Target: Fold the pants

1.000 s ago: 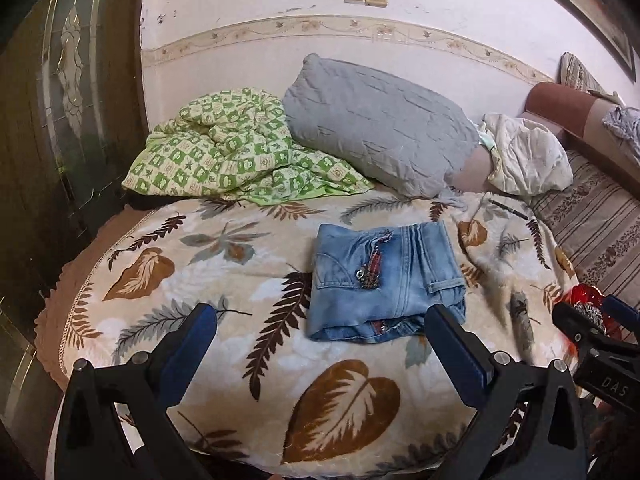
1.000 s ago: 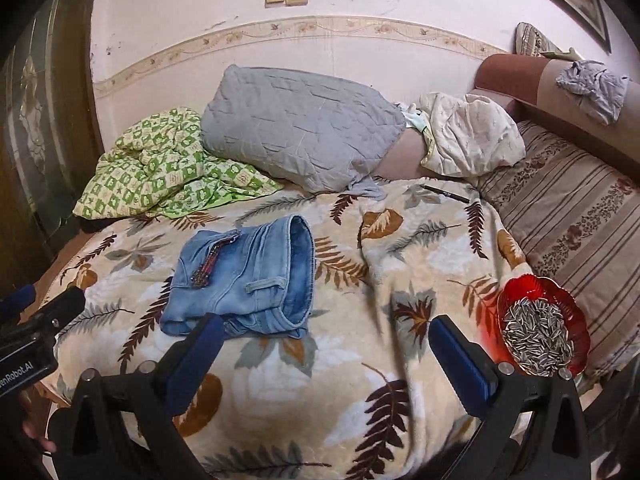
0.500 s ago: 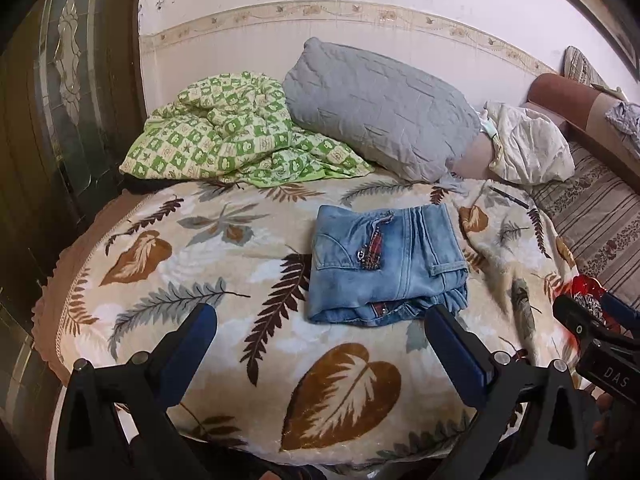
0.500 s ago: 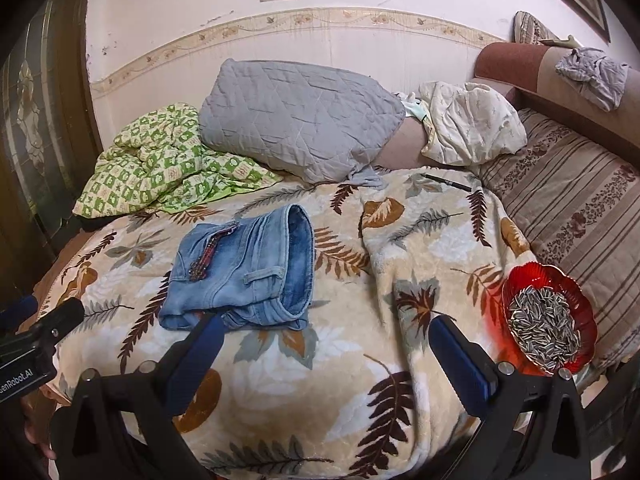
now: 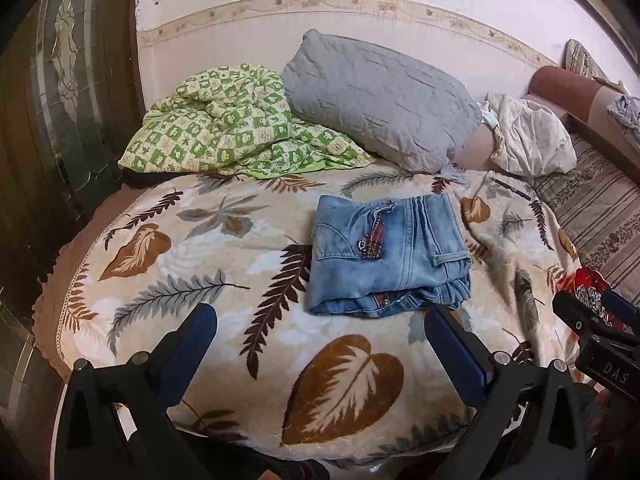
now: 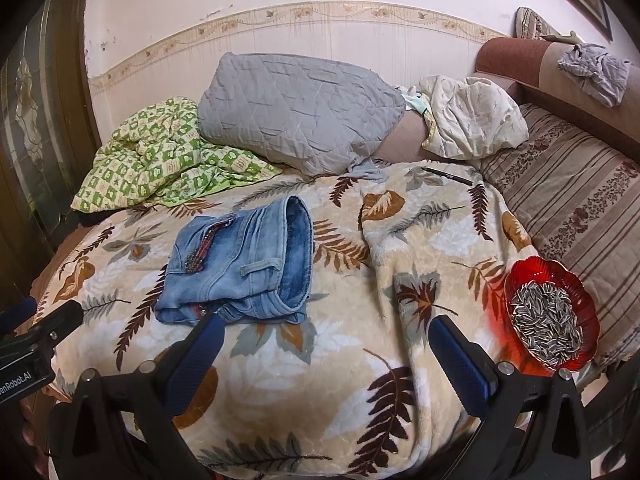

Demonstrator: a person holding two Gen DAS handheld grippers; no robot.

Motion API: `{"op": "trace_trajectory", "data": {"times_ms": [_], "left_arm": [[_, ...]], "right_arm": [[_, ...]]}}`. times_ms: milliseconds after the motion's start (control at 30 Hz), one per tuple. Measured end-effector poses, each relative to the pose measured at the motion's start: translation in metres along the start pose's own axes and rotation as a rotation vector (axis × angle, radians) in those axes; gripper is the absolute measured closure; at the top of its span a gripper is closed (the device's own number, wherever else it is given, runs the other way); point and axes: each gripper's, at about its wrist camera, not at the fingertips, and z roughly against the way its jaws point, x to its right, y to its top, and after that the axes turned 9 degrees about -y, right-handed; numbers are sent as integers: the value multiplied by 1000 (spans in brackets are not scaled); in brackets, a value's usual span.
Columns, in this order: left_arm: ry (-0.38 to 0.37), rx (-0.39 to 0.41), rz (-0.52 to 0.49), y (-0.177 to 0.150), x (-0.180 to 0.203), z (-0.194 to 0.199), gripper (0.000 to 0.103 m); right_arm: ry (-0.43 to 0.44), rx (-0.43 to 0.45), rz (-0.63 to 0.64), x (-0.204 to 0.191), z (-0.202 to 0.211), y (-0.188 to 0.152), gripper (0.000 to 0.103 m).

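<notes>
Faded blue pants (image 5: 388, 256), leaf-patterned beige blanket (image 5: 192, 280), green-checked quilt (image 5: 224, 132), grey pillow (image 5: 380, 96).

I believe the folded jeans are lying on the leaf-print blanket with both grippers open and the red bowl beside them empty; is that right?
Not quite: the red bowl is full of sunflower seeds, as the right wrist view shows. The rest holds: the folded jeans lie on the leaf-print blanket, and the left gripper and right gripper are both open.

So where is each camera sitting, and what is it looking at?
Left wrist: on the open left gripper, facing the folded jeans; the right gripper pokes in.
Right wrist: on the open right gripper, facing the leaf-print blanket and bowl of sunflower seeds.
Both share jeans, gray pillow and blanket.
</notes>
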Motion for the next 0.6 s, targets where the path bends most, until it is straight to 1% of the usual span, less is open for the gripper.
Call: {"op": "trace_trajectory", "data": {"times_ms": [200, 367, 600], "left_arm": [[-30, -24, 5, -1, -2, -4, 0], [-47, -26, 20, -1, -5, -4, 0], [-44, -24, 19, -1, -4, -3, 0]], "right_arm": [[0, -6, 4, 0, -3, -1, 0], [-5, -5, -1, 1, -4, -1, 0], [-4, -10, 1, 0, -5, -1, 0]]}}
